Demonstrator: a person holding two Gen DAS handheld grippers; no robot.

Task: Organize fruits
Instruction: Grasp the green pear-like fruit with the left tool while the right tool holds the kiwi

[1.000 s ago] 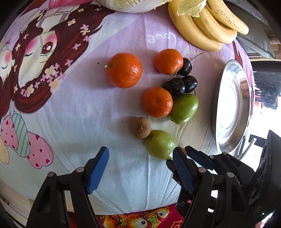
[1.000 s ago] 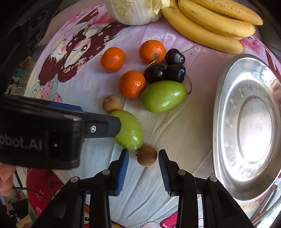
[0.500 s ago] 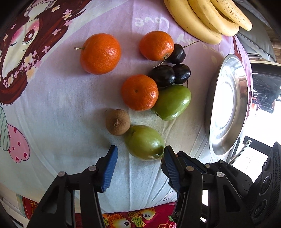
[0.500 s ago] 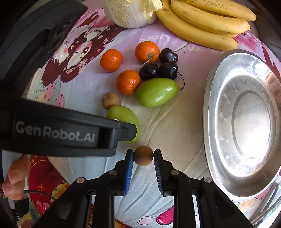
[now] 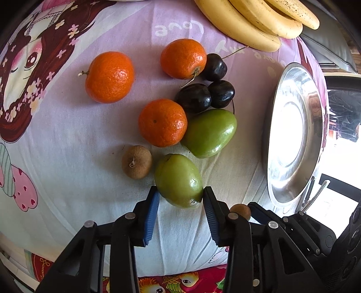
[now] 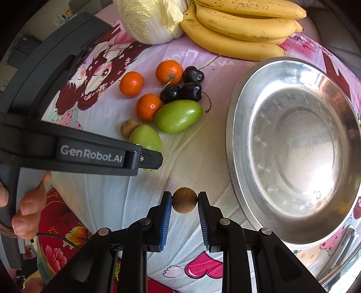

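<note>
My left gripper (image 5: pixel 181 198) is shut on the near green fruit (image 5: pixel 179 179) on the cloth, its blue pads touching both sides. My right gripper (image 6: pixel 184 200) is shut on a small brown round fruit (image 6: pixel 184 200), also seen in the left wrist view (image 5: pixel 241 210). A second brown fruit (image 5: pixel 136 161), a second green fruit (image 5: pixel 211 133), three oranges (image 5: pixel 162 122), three dark cherries (image 5: pixel 194 98) and bananas (image 6: pixel 239 29) lie beyond. The steel plate (image 6: pixel 295 148) sits right of the right gripper and holds nothing.
A napa cabbage (image 6: pixel 151 20) lies at the back beside the bananas. The left gripper's body (image 6: pixel 74 148) fills the left of the right wrist view. The cartoon-print cloth (image 5: pixel 56 139) covers the surface; its front edge is just below the grippers.
My left gripper moved forward and closed on the near green fruit. My right gripper closed on the small brown fruit.
</note>
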